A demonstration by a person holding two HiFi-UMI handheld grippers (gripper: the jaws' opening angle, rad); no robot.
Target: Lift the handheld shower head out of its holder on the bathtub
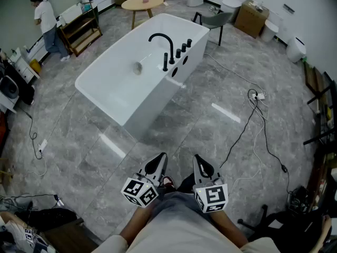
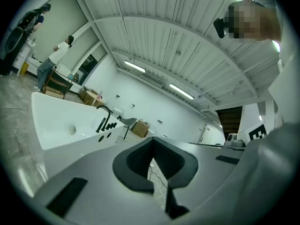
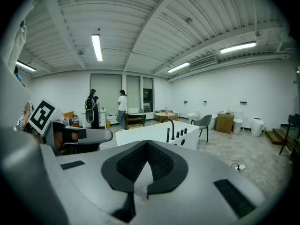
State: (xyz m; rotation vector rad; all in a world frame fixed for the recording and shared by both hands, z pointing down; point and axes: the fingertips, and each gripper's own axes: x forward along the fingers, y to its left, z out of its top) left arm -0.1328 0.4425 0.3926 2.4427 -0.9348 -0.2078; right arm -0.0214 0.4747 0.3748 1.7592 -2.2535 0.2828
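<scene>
The handheld shower head (image 1: 165,62) stood upright in its holder on the right rim of the single white bathtub (image 1: 152,101), well away from both of your grippers. Just beyond it on the same rim rose one arched black spout (image 1: 160,38), and three black knobs (image 1: 184,48) ran in a row toward the far end. Behind the tub stood one round wooden table (image 1: 142,3), and one grey chair (image 1: 215,20) sat to its far right. One cable (image 1: 247,123) trailed across the grey floor on the right. Two people (image 3: 122,108) stood at the far wall in the right gripper view. Near you, you held two grippers side by side, close to your body. Your left gripper (image 1: 157,165) was clenched with nothing between its jaws, and your right gripper (image 1: 204,167) was likewise closed on nothing.
</scene>
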